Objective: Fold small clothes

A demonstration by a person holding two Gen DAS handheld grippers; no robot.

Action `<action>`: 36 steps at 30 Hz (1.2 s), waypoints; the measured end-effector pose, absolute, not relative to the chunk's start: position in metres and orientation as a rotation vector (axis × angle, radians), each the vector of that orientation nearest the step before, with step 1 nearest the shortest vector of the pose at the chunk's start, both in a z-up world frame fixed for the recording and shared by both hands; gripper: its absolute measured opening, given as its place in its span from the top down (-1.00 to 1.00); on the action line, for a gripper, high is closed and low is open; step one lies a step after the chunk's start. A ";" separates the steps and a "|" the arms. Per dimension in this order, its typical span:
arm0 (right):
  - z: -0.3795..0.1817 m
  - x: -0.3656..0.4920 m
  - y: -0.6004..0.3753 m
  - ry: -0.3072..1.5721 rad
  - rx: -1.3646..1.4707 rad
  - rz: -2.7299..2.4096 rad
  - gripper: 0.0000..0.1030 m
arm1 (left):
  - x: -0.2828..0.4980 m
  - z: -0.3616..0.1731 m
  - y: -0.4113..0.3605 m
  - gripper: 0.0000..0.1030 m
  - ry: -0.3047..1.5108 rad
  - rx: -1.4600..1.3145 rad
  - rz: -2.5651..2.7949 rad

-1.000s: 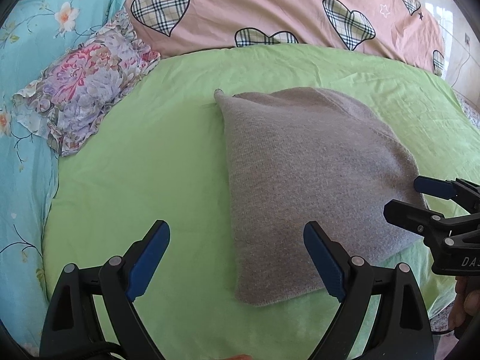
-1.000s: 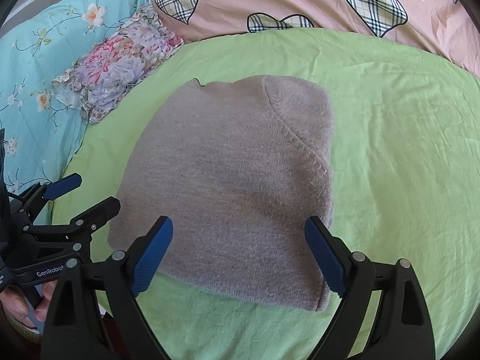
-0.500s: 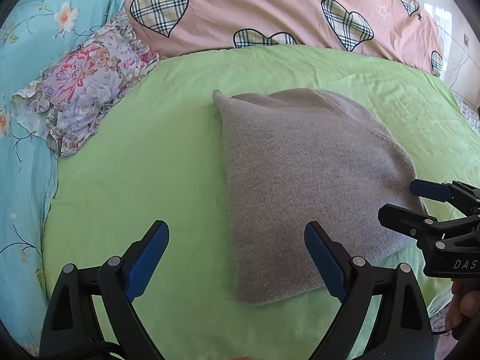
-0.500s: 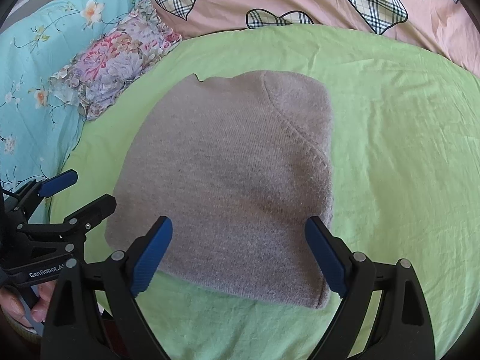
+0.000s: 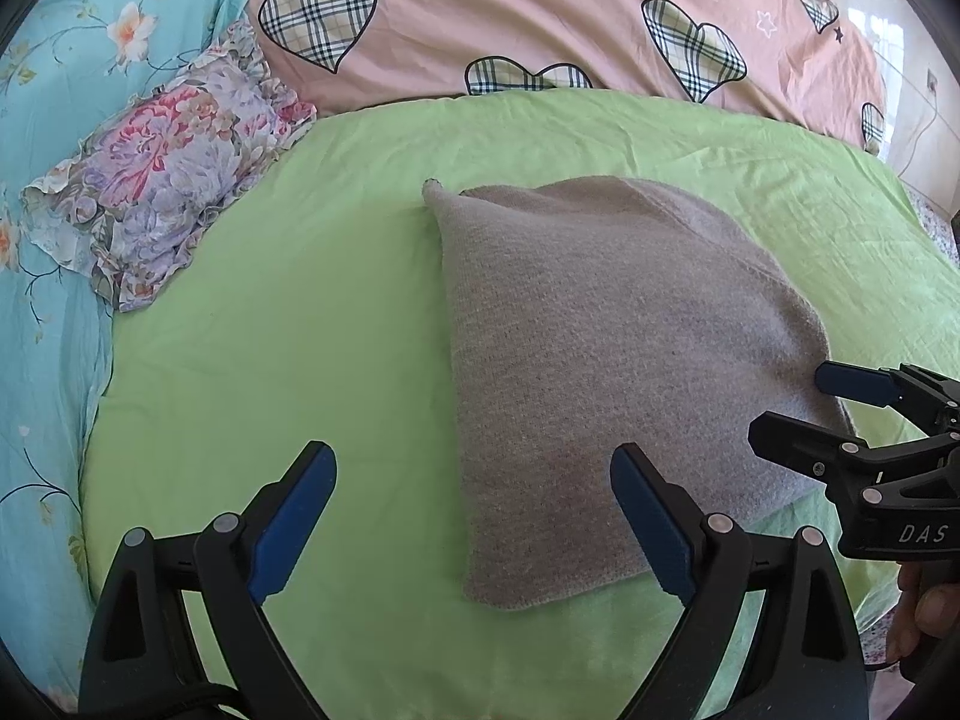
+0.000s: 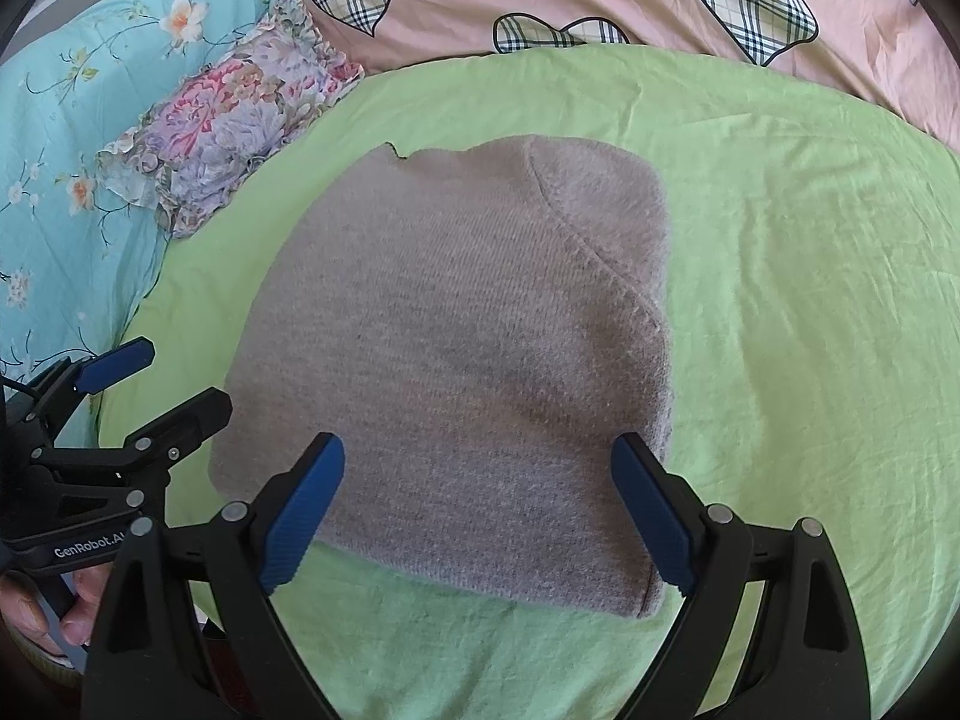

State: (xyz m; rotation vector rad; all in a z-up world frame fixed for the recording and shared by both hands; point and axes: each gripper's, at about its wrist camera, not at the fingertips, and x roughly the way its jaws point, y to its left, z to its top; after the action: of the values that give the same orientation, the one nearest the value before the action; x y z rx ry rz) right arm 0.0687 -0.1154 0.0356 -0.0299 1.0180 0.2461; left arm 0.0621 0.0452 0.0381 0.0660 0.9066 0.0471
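Grey knit garment point(image 6: 456, 360): folded to a rough rectangle, lying flat on the green sheet point(image 6: 810, 300), near the bed's front edge; one folded layer overlaps at its far right corner.
Left tool point(image 5: 474, 516): jaws wide apart, holding nothing; hovers over the garment's near left corner and the bare sheet beside it.
Right tool point(image 6: 477, 516): jaws wide apart, holding nothing; poised above the garment's near edge.
Floral frilled pillow point(image 5: 162, 192): far left corner of the green sheet.
Pink quilt with plaid hearts point(image 5: 540, 18): along the far edge.
Blue floral cover point(image 5: 42, 240): left side.
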 end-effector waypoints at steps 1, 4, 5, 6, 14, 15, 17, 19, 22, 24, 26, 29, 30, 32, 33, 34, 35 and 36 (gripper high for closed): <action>0.036 0.069 -0.115 1.018 -0.029 0.246 -0.76 | 0.062 0.038 0.045 -0.81 0.907 0.066 0.048; 0.035 0.069 -0.115 1.019 -0.030 0.247 -0.77 | 0.063 0.037 0.046 -0.81 0.908 0.065 0.048; 0.035 0.069 -0.115 1.019 -0.030 0.247 -0.77 | 0.063 0.037 0.046 -0.81 0.909 0.064 0.048; 0.035 0.069 -0.115 1.019 -0.030 0.248 -0.77 | 0.063 0.037 0.047 -0.82 0.911 0.064 0.047; 0.035 0.069 -0.115 1.019 -0.030 0.247 -0.77 | 0.063 0.036 0.047 -0.82 0.912 0.063 0.048; 0.034 0.069 -0.115 1.020 -0.030 0.247 -0.77 | 0.063 0.036 0.047 -0.82 0.912 0.062 0.048; 0.035 0.069 -0.115 1.020 -0.029 0.248 -0.77 | 0.063 0.036 0.047 -0.82 0.912 0.063 0.048; 0.035 0.069 -0.115 1.019 -0.030 0.247 -0.78 | 0.063 0.036 0.047 -0.82 0.912 0.061 0.050; 0.035 0.069 -0.114 1.021 -0.029 0.248 -0.78 | 0.063 0.036 0.047 -0.82 0.913 0.059 0.049; 0.035 0.069 -0.115 1.020 -0.030 0.248 -0.78 | 0.063 0.035 0.047 -0.82 0.913 0.058 0.048; 0.035 0.069 -0.114 1.020 -0.029 0.248 -0.78 | 0.063 0.035 0.047 -0.82 0.914 0.058 0.048; 0.035 0.069 -0.114 1.021 -0.029 0.248 -0.78 | 0.063 0.035 0.047 -0.82 0.914 0.059 0.045; 0.035 0.069 -0.114 1.020 -0.028 0.248 -0.78 | 0.063 0.035 0.047 -0.82 0.914 0.060 0.045; 0.035 0.069 -0.115 1.021 -0.030 0.249 -0.78 | 0.063 0.036 0.046 -0.83 0.914 0.059 0.044; 0.035 0.069 -0.114 1.021 -0.031 0.249 -0.78 | 0.063 0.036 0.047 -0.83 0.914 0.059 0.044; 0.036 0.069 -0.115 1.021 -0.030 0.249 -0.78 | 0.063 0.036 0.046 -0.83 0.914 0.060 0.044; 0.035 0.069 -0.115 1.021 -0.030 0.249 -0.78 | 0.063 0.036 0.046 -0.83 0.915 0.060 0.043; 0.036 0.069 -0.114 1.021 -0.030 0.249 -0.78 | 0.063 0.036 0.046 -0.83 0.915 0.060 0.043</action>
State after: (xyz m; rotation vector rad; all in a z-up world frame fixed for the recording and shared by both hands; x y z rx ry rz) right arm 0.0689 -0.1145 0.0356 -0.0300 1.0207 0.2487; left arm 0.0626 0.0461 0.0360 0.0601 0.9147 0.0428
